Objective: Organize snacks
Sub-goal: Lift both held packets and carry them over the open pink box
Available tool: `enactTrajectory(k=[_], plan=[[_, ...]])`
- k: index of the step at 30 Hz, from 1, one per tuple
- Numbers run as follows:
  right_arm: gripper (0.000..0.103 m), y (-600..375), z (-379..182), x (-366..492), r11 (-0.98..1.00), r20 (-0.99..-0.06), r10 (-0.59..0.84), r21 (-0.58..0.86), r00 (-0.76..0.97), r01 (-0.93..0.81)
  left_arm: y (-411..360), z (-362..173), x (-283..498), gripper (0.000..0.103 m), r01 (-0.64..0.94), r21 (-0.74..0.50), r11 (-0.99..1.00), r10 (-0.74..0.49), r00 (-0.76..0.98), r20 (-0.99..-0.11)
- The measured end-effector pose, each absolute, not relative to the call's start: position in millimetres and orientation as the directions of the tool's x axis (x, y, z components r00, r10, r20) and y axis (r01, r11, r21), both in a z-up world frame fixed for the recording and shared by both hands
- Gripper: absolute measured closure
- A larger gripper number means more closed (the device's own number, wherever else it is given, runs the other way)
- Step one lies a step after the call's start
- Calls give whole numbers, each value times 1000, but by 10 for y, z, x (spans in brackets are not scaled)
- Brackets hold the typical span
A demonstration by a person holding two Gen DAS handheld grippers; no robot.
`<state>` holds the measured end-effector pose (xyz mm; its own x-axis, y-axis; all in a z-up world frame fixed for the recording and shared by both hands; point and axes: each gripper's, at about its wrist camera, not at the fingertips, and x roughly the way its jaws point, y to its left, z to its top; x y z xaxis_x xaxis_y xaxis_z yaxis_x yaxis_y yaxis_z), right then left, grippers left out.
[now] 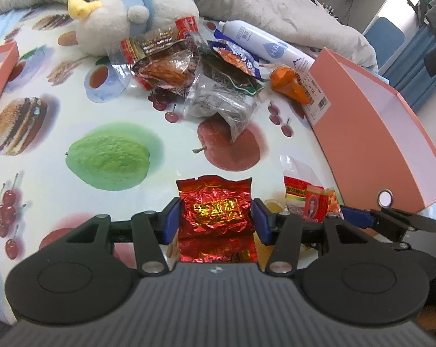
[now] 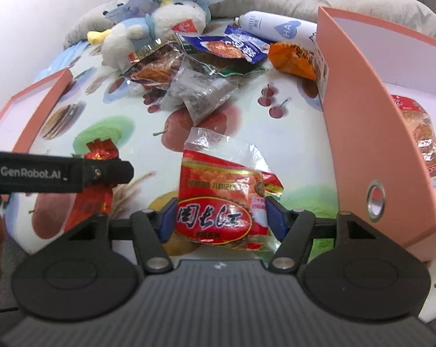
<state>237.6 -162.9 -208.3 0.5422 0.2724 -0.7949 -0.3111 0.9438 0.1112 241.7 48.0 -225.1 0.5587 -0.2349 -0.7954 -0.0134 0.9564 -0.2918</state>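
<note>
Both views taken low, close over fruit-printed tablecloth (image 1: 59,179), faced toward 12 o'clock. Shared: heap of crinkled snack packets (image 1: 194,72) (image 2: 194,66) at 12, salmon-pink cardboard box (image 1: 371,133) (image 2: 362,121) at 2.

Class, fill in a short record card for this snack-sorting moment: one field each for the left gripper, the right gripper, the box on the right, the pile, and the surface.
Left gripper: shut on a crinkled red foil packet
Right gripper: shut on a red and clear plastic snack bag
Box on right: salmon-pink cardboard box, already holding one wrapped snack
Pile: several snack packets heaped beside a white plush toy and a white spray can
Surface: glossy fruit-and-burger print tablecloth
</note>
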Motion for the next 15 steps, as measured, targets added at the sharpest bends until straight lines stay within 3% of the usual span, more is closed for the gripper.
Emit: enactTrajectory(k=[12,13,15], plan=[[40,-1602,-1676,2111,937,-752,294,104,590,-334,542,-1842,2065,45,-40,-302,953,-212,622,-754],[49,-1603,-1625,2085,936,-746,298,105,595,-336,549,-1800,2041,45,-43,-303,952,-210,628,-750],[50,-1606,-1542,2047,937,-741,296,104,602,-333,555,-1712,1988,45,-48,-303,952,-204,640,-741]])
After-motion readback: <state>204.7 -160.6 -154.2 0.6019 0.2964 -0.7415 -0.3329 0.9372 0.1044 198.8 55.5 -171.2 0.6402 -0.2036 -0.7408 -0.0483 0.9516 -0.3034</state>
